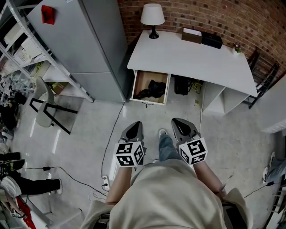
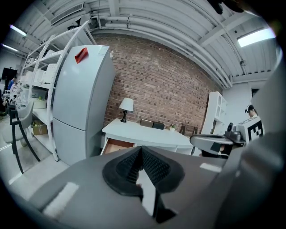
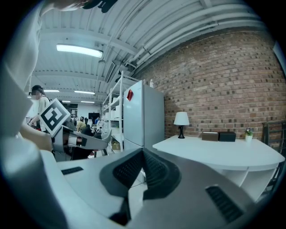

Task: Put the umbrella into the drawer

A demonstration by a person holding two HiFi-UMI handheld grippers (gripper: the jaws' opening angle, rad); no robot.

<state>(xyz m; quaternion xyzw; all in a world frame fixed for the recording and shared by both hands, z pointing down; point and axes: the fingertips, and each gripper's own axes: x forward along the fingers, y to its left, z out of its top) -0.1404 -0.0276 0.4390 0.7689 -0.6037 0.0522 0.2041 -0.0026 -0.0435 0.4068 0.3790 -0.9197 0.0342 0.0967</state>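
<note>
Desk drawer beside fridge holds umbrella; left tongs, right tongs closed, empty.

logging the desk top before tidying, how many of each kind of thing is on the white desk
lamp: 1
boxes: 2, a brown box and a black box
small plant: 1
total: 4

white desk, brown drawer, black umbrella, red brick wall
</note>
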